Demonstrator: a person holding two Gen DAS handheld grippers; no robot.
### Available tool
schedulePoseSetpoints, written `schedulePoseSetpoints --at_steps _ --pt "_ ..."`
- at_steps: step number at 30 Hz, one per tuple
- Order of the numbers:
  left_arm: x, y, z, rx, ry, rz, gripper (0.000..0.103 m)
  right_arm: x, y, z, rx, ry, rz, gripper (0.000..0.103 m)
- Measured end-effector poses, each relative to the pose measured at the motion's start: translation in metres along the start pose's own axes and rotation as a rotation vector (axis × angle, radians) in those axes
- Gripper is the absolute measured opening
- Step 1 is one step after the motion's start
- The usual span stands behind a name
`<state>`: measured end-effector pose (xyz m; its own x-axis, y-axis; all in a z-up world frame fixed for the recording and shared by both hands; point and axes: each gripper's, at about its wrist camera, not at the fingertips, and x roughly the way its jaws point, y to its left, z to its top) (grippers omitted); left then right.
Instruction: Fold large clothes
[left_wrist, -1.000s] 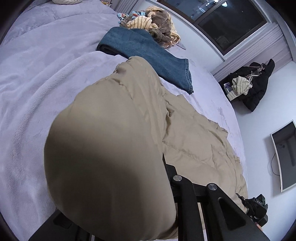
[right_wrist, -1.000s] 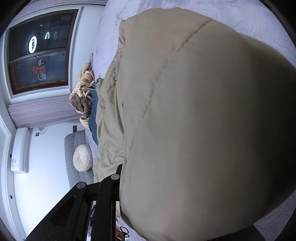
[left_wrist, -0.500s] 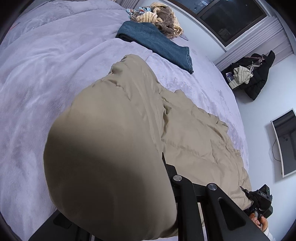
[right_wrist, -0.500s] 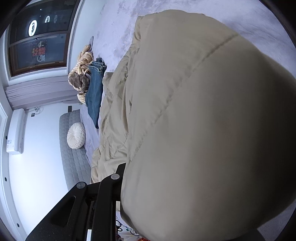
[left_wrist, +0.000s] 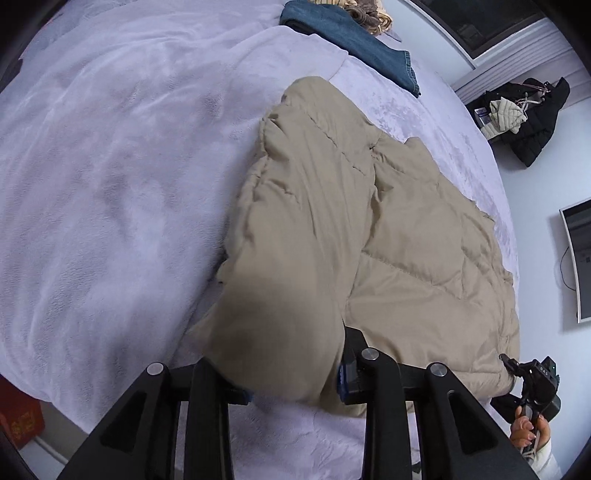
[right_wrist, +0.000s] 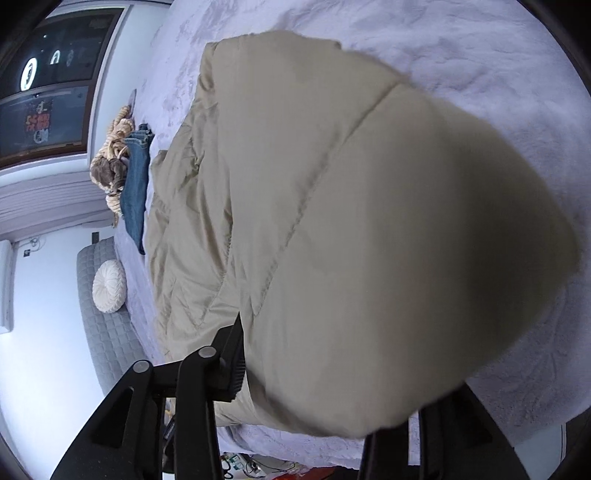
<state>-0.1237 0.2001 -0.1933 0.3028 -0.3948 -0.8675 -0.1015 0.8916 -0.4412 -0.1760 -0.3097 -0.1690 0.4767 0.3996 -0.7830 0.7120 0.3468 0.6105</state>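
Note:
A large tan quilted coat (left_wrist: 406, 229) lies spread on a lilac plush bed cover (left_wrist: 110, 166). My left gripper (left_wrist: 291, 380) is shut on the coat's near left edge, and the bunched fabric hides the fingertips. My right gripper (right_wrist: 325, 384) is shut on another edge of the same coat (right_wrist: 332, 206), whose puffed fabric fills most of the right wrist view. The right gripper also shows in the left wrist view (left_wrist: 532, 380), at the coat's near right corner, held by a hand.
Folded blue jeans (left_wrist: 351, 40) and a heap of striped and brown clothes (right_wrist: 114, 155) lie at the bed's far end. A black jacket pile (left_wrist: 524, 114) and a wall screen (left_wrist: 576, 254) stand to the right. A grey headboard with a white round cushion (right_wrist: 109, 286) is on the left.
Both grippers have pulled the coat's edges toward the near side and lower. The coat now lies flatter and more spread on the bed, farther from the jeans.

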Motion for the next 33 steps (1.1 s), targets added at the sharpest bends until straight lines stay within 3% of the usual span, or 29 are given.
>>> schedulePoseSetpoints --at_steps 6,10,13,16,21,26,30,33 --pt "-0.030 0.011 -0.010 0.058 -0.046 0.102 0.032 -0.026 -0.009 -0.008 -0.050 -0.099 -0.162 0.048" --pt "-0.032 0.019 -0.010 0.019 -0.056 0.136 0.032 -0.030 -0.013 -0.006 -0.039 -0.155 -0.262 0.048" --pt "-0.043 0.018 -0.012 0.028 -0.116 0.250 0.032 -0.045 -0.043 -0.012 -0.069 -0.164 -0.322 0.048" --pt "-0.055 0.021 -0.008 0.031 -0.146 0.238 0.032 -0.049 -0.052 -0.016 -0.096 -0.163 -0.358 0.048" --pt "-0.022 0.011 0.005 0.112 -0.099 0.298 0.032 -0.040 -0.048 -0.019 -0.174 -0.164 -0.449 0.049" --pt "0.022 0.026 0.002 0.122 0.012 0.352 0.032 -0.038 -0.054 -0.016 -0.190 -0.151 -0.499 0.066" --pt "0.018 0.021 0.001 0.176 0.040 0.376 0.032 -0.049 -0.051 -0.020 -0.178 -0.140 -0.519 0.069" --pt "0.008 0.012 0.000 0.215 0.053 0.369 0.032 -0.064 -0.046 -0.031 -0.180 -0.139 -0.480 0.070"
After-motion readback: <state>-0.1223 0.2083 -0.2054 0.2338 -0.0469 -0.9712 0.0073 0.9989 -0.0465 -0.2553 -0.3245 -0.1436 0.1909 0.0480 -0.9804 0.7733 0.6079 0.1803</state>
